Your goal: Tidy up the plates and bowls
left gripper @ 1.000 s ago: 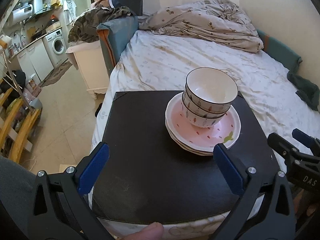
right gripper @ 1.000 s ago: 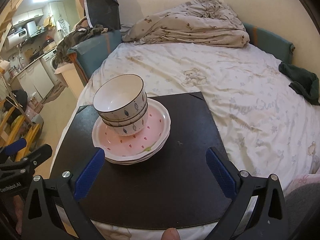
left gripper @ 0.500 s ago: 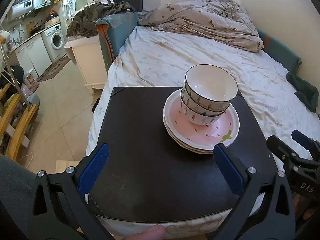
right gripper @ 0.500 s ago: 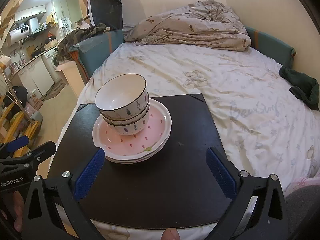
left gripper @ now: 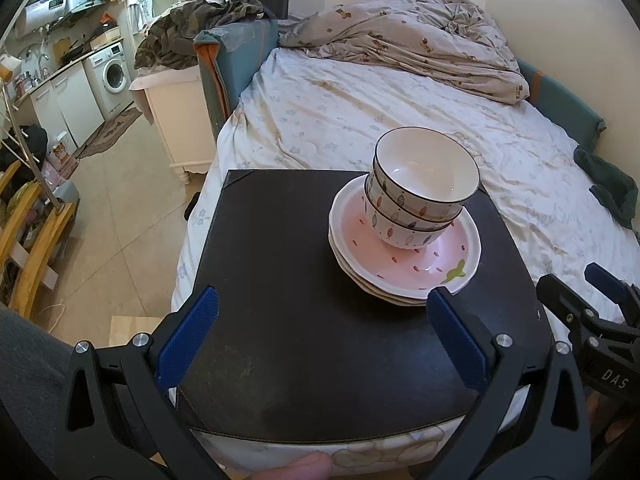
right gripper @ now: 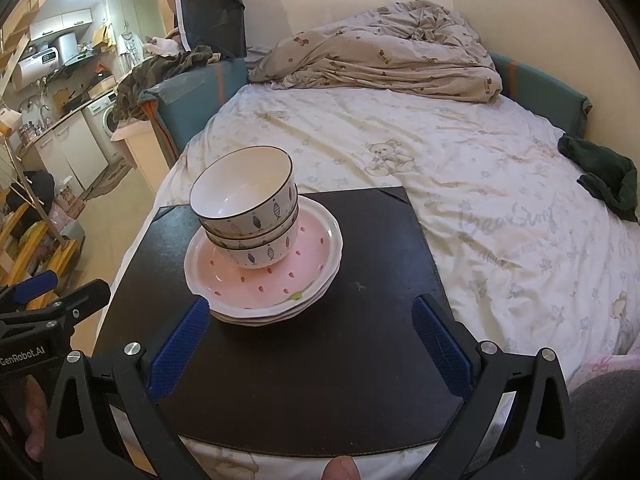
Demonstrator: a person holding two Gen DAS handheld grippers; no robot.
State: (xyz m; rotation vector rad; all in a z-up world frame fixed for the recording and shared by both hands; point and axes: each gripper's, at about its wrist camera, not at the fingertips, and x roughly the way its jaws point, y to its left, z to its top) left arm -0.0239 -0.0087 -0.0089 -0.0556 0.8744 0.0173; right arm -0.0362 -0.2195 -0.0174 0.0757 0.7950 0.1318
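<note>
A stack of white bowls with fish marks [left gripper: 416, 204] [right gripper: 248, 216] sits on a stack of pink plates [left gripper: 420, 268] [right gripper: 280, 280]. The plates stand on a black board [left gripper: 288, 280] [right gripper: 320, 360] laid on the bed. My left gripper [left gripper: 324, 336] is open and empty, over the board's near edge, short of the plates. My right gripper [right gripper: 308, 340] is open and empty, just short of the plates' near rim. Each gripper also shows at the edge of the other's view: the right one [left gripper: 592, 300] and the left one [right gripper: 52, 292].
The bed [right gripper: 480, 168] stretches behind the board with a crumpled duvet [right gripper: 380, 60] at the far end and a dark green cloth [right gripper: 608, 176] at right. A wooden rack [left gripper: 28, 240] and kitchen units [left gripper: 80, 88] stand at left beyond the floor.
Both views shifted slightly; the grippers rose or pulled back a little from the board. The stack of bowls and plates stayed where it was. Both jaws stayed open.
</note>
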